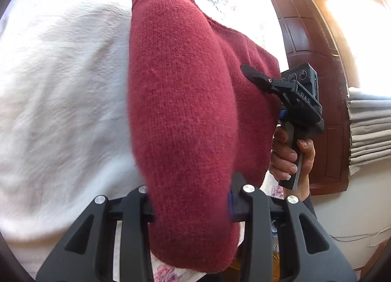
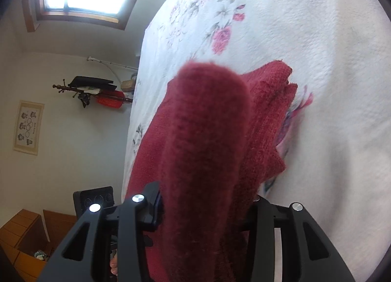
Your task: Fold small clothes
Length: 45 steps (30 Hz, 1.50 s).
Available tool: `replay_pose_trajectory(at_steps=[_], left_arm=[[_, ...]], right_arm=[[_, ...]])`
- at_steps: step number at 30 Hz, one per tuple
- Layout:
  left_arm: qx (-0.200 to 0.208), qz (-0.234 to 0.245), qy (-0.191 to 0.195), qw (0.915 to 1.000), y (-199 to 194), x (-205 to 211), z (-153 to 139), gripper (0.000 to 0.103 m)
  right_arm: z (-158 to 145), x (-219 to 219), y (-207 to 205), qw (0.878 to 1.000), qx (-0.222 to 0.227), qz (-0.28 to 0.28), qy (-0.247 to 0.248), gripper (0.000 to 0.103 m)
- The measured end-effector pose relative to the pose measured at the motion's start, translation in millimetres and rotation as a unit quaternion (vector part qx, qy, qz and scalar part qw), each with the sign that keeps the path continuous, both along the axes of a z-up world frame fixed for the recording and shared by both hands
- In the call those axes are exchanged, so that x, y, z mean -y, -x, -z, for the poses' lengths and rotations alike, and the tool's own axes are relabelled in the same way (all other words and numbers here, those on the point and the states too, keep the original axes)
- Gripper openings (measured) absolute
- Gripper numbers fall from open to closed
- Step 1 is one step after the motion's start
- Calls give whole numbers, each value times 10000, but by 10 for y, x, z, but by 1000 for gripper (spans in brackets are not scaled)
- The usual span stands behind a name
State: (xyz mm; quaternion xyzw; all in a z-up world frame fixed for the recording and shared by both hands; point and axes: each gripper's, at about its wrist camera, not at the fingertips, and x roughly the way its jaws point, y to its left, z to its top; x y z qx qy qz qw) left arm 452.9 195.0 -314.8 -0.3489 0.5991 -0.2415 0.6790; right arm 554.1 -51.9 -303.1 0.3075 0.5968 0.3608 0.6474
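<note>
A bed (image 2: 330, 86) with a white floral bedspread (image 1: 61, 86) carries a dark red knitted sweater (image 1: 176, 86), partly lifted off it. The left gripper (image 1: 193, 211) has its jaws closed on a thick fold of the sweater, which bulges out between them. The right gripper (image 2: 205, 211) likewise has its jaws clamped around a rolled fold of the knit. In the left wrist view, a hand (image 1: 290, 157) grips the right gripper's handle beside the sweater's edge.

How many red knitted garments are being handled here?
1. The red sweater is lifted over the floral bedspread, gripped by the left tongs and right tongs. Others may be hidden beneath.
</note>
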Motion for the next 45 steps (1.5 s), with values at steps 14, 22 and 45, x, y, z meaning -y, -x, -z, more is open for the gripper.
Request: replay_pose_trajectory(at_steps=[14, 22, 45], left_arm=[[-949, -1053, -293, 9895, 1975, -1257, 621, 52], [431, -1802, -1287, 9742, 2383, -1484, -325, 82], [957, -837, 371, 9912, 2070, -1445, -377, 82]], right_arm=[[785, -1560, 1372, 9908, -607, -1162, 350, 66], [18, -899, 1502, 9959, 246, -293, 817, 88], [102, -873, 1502, 9926, 668, 190, 995, 40]])
